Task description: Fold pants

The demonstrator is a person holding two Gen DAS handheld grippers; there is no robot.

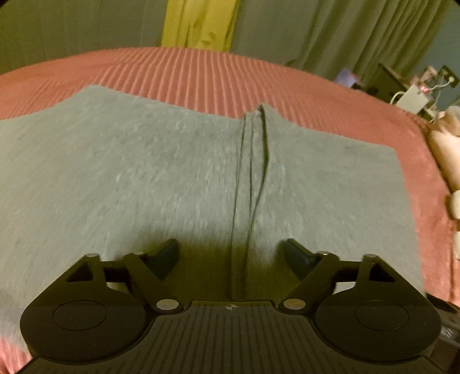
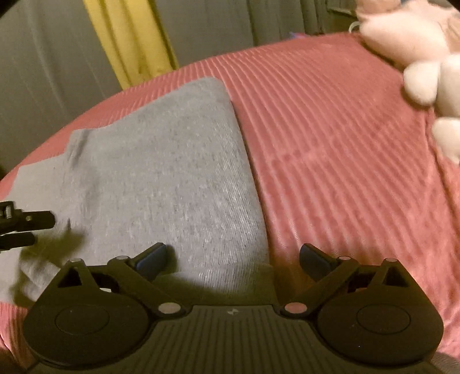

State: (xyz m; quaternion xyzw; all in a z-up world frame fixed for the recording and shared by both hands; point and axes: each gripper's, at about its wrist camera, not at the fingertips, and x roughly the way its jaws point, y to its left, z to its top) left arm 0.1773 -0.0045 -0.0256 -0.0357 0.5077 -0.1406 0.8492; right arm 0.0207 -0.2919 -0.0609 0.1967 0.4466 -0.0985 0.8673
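Grey pants (image 1: 143,172) lie flat on a pink ribbed bedspread (image 1: 201,74), with a dark seam or fold line (image 1: 253,178) running from their far edge towards me. My left gripper (image 1: 231,253) hovers just above the cloth, open, its jaws on either side of that line and nothing pinched. In the right wrist view the pants (image 2: 158,172) fill the left half. My right gripper (image 2: 233,256) is open wide and straddles their right edge, one finger over grey cloth and one over the bedspread (image 2: 345,172). The left gripper (image 2: 28,230) shows at the left border.
A pale plush toy (image 2: 417,43) lies on the bed at the far right, also seen as the plush toy (image 1: 448,155). Behind the bed hang a yellow curtain (image 1: 198,26) and grey drapes (image 1: 359,34). Boxes and cables (image 1: 414,97) stand beyond the bed's right corner.
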